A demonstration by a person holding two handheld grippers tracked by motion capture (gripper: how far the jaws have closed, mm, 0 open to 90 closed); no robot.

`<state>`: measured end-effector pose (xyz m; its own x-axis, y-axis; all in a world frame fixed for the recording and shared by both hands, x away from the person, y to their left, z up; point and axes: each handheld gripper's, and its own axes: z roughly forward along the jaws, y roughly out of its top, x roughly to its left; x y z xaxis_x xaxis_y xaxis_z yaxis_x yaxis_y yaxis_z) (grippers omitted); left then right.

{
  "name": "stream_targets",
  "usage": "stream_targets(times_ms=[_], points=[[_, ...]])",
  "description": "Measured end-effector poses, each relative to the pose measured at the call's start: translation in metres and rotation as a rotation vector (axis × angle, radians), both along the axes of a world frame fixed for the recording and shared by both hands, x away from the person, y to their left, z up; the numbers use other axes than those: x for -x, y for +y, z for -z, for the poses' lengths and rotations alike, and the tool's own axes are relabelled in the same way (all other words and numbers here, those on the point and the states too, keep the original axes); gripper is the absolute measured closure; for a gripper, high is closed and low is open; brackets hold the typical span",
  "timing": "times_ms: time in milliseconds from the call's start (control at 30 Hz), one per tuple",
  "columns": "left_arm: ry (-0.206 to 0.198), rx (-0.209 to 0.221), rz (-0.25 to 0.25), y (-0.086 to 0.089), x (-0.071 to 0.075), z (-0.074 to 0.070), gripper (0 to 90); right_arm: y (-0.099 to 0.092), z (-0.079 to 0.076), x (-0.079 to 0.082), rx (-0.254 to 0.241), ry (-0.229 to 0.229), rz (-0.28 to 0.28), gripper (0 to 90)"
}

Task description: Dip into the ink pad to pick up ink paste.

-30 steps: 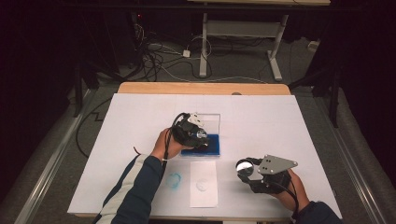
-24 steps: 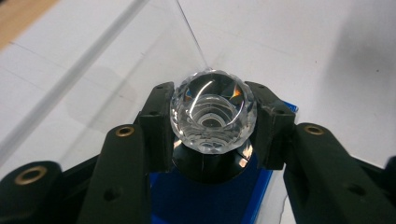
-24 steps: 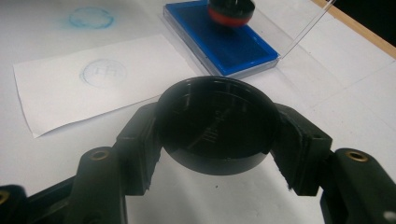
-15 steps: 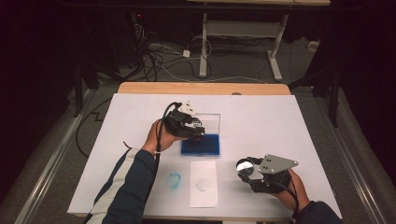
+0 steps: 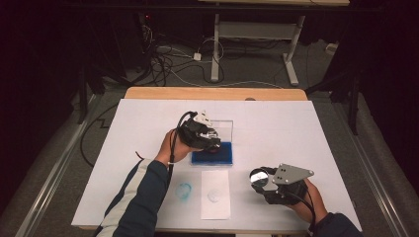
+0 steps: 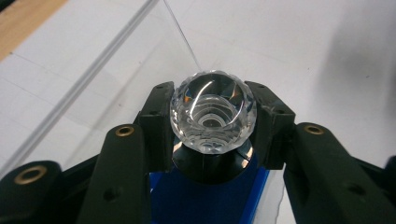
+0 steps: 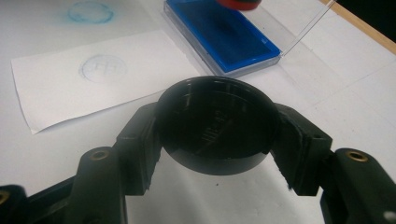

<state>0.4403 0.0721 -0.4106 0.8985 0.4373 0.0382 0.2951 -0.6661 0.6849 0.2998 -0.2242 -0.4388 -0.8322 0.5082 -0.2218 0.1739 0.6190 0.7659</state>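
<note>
The left gripper (image 6: pixel 212 122) has its jaws clamped on a faceted clear crystal-topped stamp (image 6: pixel 212 111) above the blue ink pad in its clear case (image 5: pixel 213 153). The right gripper (image 7: pixel 215 126) grips a round black cap (image 7: pixel 215 122) beside the white paper slip (image 5: pixel 215 193) on the counter (image 5: pixel 296 128).

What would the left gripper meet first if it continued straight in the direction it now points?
Probably the clear upright lid of the ink pad case. The left gripper, shut on a crystal-topped stamp, points over the blue ink pad toward that lid; depth is unclear, so it might pass it and reach only white table.
</note>
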Motion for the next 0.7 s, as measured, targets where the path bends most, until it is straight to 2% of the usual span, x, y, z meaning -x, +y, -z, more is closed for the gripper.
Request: stream_targets(times_ms=[133,267,333,433,700], points=[[0.013,-0.030,0.001,-0.005,-0.001,0.012,54.4,0.000,0.000,0.000,0.004,0.003,-0.001,38.1],[0.027,-0.028,0.000,-0.006,-0.003,0.019,54.4,0.000,0.000,0.000,0.005,0.003,-0.005,38.1],[0.021,-0.019,-0.003,-0.006,-0.003,0.020,54.4,0.000,0.000,0.000,0.006,0.004,-0.006,38.1],[0.010,-0.027,0.002,-0.008,-0.001,0.021,54.4,0.000,0.001,0.000,0.006,0.004,-0.007,38.1],[0.017,-0.019,0.000,-0.006,-0.001,0.022,54.5,0.000,0.000,0.001,0.007,0.000,-0.002,38.2]])
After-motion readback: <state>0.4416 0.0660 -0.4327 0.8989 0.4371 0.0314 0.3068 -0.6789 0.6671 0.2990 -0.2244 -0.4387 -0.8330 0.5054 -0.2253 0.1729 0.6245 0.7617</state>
